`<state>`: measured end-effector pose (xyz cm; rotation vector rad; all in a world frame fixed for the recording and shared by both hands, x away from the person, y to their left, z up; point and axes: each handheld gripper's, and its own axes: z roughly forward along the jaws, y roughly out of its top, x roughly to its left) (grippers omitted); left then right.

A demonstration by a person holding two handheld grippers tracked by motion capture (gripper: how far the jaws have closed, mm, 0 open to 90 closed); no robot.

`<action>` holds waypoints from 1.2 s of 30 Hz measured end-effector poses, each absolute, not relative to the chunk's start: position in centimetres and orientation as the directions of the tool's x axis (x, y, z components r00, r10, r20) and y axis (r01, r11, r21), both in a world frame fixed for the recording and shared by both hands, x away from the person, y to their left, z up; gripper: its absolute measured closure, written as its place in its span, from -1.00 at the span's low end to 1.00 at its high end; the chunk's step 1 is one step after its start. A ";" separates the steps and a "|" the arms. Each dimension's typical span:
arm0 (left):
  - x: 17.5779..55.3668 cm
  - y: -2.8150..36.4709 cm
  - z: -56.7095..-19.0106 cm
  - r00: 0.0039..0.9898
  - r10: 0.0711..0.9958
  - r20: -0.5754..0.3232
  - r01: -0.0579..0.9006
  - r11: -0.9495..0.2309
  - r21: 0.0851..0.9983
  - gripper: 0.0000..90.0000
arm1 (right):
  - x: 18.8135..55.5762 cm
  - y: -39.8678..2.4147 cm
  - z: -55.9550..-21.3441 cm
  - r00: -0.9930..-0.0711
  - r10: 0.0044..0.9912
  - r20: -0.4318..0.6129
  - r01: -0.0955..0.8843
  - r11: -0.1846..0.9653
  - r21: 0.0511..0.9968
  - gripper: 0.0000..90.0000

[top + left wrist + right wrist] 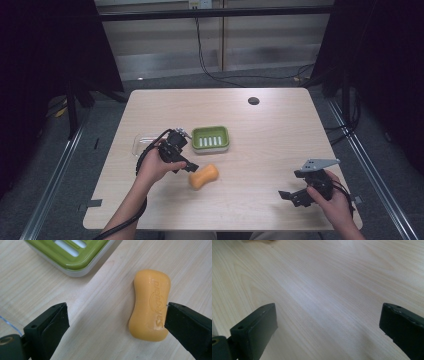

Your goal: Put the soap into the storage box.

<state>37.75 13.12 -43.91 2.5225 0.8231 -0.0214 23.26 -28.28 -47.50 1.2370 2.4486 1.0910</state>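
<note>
"Safeguard" embossed inside an oval outline on the orange soap bar [150, 305]

soap dish [72, 255]: cut off at top edge | soap [150, 305]: corner behind jaw

Pale wood-grain rectangular table [280, 145], rounded corners, small dark round disc [253, 100] near far edge. Green slatted plastic soap dish on white base [210, 138] sits left of centre. Orange waisted soap bar [203, 177] lies flat just in front of dish, apart from it (embossed lettering faces up). Clear plastic lid-like piece [140, 143] rests left of dish, near left edge. Right half of tabletop bare wood [332, 290].
</note>
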 end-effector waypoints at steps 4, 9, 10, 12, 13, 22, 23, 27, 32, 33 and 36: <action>37.7 12.6 -43.9 0.836 0.529 -0.150 0.535 -0.722 0.439 -0.90 | 23.2 -28.4 -47.4 -0.629 0.763 0.149 0.620 0.377 0.688 -0.97; 37.5 11.7 -44.1 0.844 0.512 -0.162 0.526 -0.729 0.438 -0.90 | 23.3 -28.4 -47.4 -0.632 0.760 0.148 0.616 0.378 0.691 -0.97; 37.5 11.5 -44.2 0.847 0.506 -0.162 0.521 -0.732 0.439 -0.90 | 23.3 -28.3 -47.4 -0.634 0.759 0.150 0.616 0.378 0.691 -0.97; 37.5 11.1 -44.3 0.852 0.497 -0.165 0.515 -0.737 0.437 -0.88 | 23.2 -28.2 -47.4 -0.633 0.759 0.150 0.617 0.378 0.690 -0.97; 37.5 10.9 -44.3 0.852 0.494 -0.171 0.516 -0.740 0.432 -0.88 | 23.2 -28.2 -47.4 -0.633 0.759 0.150 0.617 0.378 0.690 -0.97; 37.5 9.3 -45.2 0.871 0.459 -0.176 0.489 -0.776 0.398 -0.82 | 22.9 -28.6 -47.4 -0.624 0.766 0.153 0.624 0.371 0.688 -0.97; 37.5 9.2 -45.2 0.873 0.454 -0.179 0.486 -0.784 0.387 -0.81 | 22.8 -28.6 -47.4 -0.622 0.768 0.152 0.624 0.369 0.689 -0.97; 37.3 8.9 -45.4 0.875 0.448 -0.182 0.483 -0.790 0.377 -0.76 | 22.7 -28.8 -47.4 -0.620 0.770 0.151 0.623 0.366 0.691 -0.97; 37.1 8.5 -45.7 0.885 0.429 -0.180 0.465 -0.806 0.366 -0.69 | 22.6 -28.8 -47.4 -0.618 0.771 0.153 0.625 0.365 0.690 -0.97; 37.1 8.4 -45.8 0.891 0.418 -0.177 0.454 -0.817 0.355 -0.68 | 22.6 -28.8 -47.4 -0.617 0.772 0.153 0.626 0.364 0.690 -0.97; 37.0 8.1 -46.4 0.893 0.413 -0.180 0.451 -0.827 0.336 -0.63 | 22.6 -28.7 -47.4 -0.623 0.768 0.148 0.622 0.371 0.690 -0.97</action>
